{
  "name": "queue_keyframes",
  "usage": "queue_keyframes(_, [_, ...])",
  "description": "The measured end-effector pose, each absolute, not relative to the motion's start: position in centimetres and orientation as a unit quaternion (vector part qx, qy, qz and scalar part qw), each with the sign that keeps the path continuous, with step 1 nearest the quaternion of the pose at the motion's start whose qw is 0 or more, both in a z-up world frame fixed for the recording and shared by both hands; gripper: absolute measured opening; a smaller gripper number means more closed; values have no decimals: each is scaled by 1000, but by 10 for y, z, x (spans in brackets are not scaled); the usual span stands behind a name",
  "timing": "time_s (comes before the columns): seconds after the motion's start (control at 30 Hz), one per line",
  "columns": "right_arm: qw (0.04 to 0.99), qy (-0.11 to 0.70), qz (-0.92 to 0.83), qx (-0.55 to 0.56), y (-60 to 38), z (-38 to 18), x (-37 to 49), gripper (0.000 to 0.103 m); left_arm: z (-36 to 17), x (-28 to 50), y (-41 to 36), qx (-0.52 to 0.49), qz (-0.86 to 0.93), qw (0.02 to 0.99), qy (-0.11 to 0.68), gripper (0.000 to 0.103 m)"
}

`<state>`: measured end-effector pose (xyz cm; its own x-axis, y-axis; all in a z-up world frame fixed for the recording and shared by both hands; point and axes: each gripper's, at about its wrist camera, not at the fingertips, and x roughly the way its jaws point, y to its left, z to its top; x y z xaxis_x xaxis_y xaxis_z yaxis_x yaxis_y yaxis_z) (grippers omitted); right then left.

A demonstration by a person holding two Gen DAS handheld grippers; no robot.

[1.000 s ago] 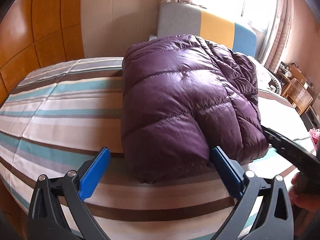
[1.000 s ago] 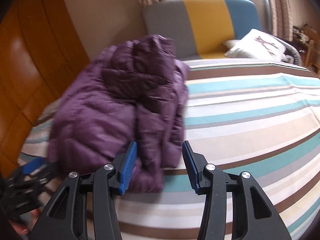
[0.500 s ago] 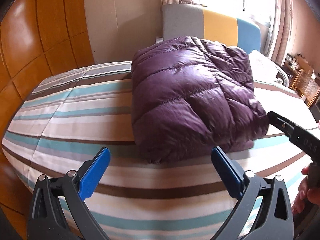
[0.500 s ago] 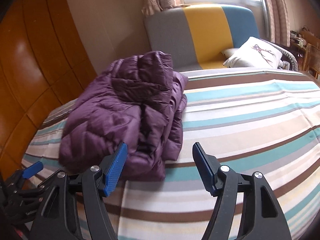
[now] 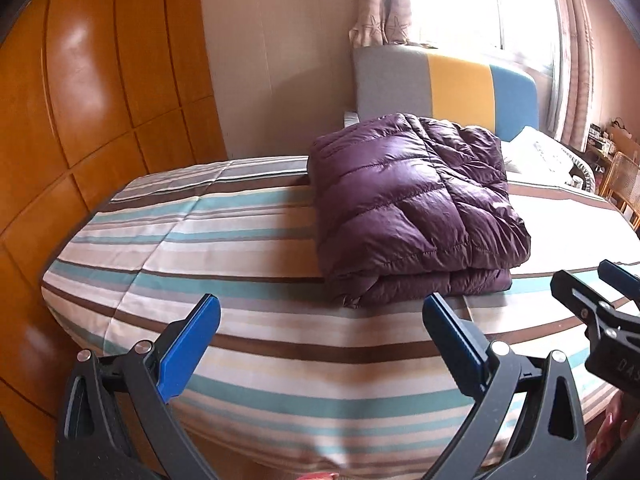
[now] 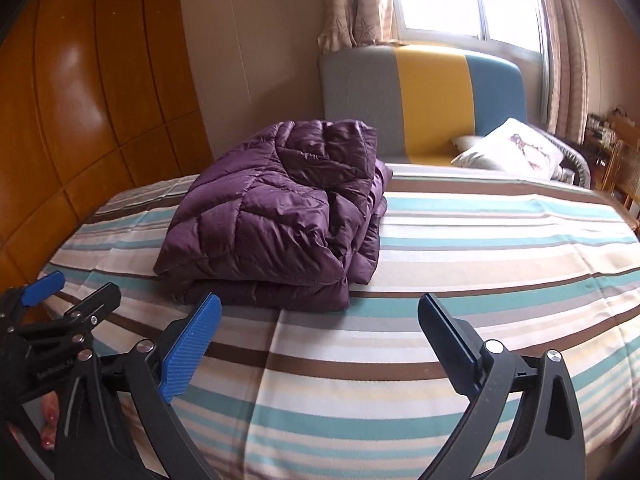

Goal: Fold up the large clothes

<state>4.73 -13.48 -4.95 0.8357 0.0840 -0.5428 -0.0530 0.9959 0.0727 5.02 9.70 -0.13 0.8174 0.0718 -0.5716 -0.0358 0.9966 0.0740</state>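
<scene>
purple jacket [image 5: 412, 208] folded, seemingly farther off | both hand-held grippers [image 5: 320, 328] [image 6: 318, 332] wide apart, empty

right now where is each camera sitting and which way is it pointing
Left wrist: on the left gripper, open, facing the folded purple jacket on the striped bed; right gripper at the right edge.
Right wrist: on the right gripper, open, facing the bed and pillow; left gripper at the left edge.
Shared: jacket, bed, headboard.
</scene>
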Motion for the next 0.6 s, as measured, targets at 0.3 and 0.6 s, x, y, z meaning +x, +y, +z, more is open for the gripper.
queue_keyframes(0.3, [963,268,31,2,-127,-43,36,99,3,37,104,20,26,955,294,101])
queue_keyframes(0.6, [962,271,30,5,-128,-46,36,99,2,34,104,16,25,955,294,101])
